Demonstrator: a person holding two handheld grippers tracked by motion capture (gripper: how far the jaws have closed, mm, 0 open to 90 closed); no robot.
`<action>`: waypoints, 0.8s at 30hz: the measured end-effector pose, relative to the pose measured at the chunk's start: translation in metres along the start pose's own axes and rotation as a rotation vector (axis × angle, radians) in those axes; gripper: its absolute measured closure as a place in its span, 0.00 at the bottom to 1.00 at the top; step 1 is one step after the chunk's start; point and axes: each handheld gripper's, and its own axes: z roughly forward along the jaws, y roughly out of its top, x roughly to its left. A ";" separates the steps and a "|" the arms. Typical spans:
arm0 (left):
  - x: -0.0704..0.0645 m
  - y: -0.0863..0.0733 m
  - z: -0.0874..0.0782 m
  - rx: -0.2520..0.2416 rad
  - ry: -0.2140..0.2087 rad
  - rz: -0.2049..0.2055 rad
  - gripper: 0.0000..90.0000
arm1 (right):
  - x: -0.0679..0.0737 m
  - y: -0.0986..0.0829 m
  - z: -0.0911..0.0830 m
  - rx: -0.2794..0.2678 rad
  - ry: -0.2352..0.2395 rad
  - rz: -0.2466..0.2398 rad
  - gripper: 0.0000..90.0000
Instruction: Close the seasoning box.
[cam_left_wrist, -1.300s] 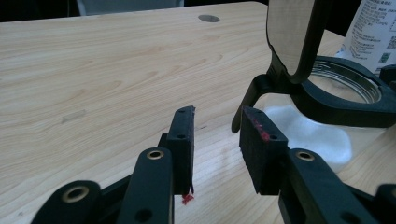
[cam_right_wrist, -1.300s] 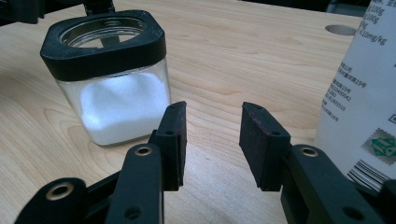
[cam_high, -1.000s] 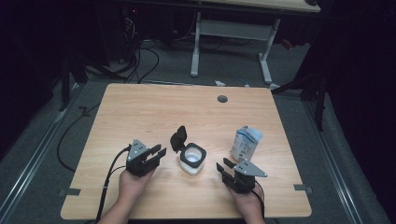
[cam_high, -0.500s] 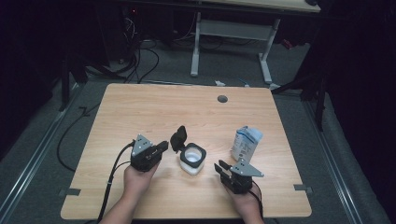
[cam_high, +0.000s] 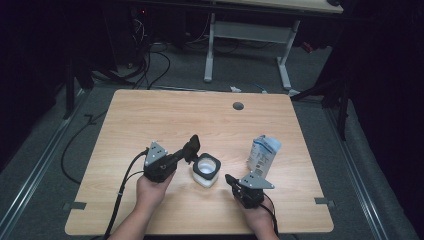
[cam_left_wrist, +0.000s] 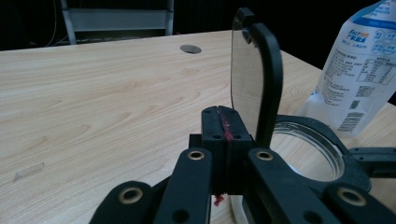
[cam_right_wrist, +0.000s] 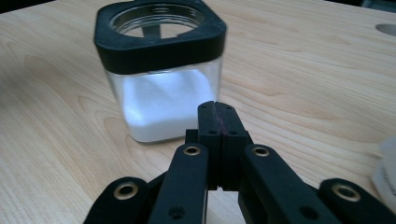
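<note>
Your left gripper (cam_high: 192, 149) sits just left of centre in the lower half of the high view, its jaws pressed together with nothing between them; in the left gripper view (cam_left_wrist: 224, 122) the two black pads meet along a thin red line right beside the raised lid (cam_left_wrist: 258, 79), and whether they touch it cannot be told from here. That lid stands nearly upright on its hinge at the left edge of the jar (cam_high: 206, 169), which rests on the wooden table (cam_high: 150, 115) a little below the middle of the high view, between your two hands. The jar is a square clear container with a black collar, open at the top and holding white powder in its lower part, as the right gripper view (cam_right_wrist: 161, 74) shows in the upper left of its frame. Your right gripper (cam_high: 231, 179) lies lower right of the jar, near it but apart, jaws likewise closed on nothing and pointing toward the jar's glass wall (cam_right_wrist: 218, 119). A white and blue bag (cam_high: 263, 153) stands upright just right of the jar, and it appears at the upper right of the left gripper view (cam_left_wrist: 359, 65).
</note>
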 end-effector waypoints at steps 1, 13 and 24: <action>-0.001 0.000 0.000 0.001 -0.002 0.001 1.00 | 0.002 0.000 0.001 0.000 0.004 -0.001 1.00; -0.005 -0.006 0.000 0.019 -0.011 0.005 1.00 | 0.012 0.003 0.009 0.009 0.035 -0.018 1.00; -0.010 -0.015 -0.001 0.038 -0.027 0.001 1.00 | 0.014 0.004 0.011 0.008 0.041 -0.018 1.00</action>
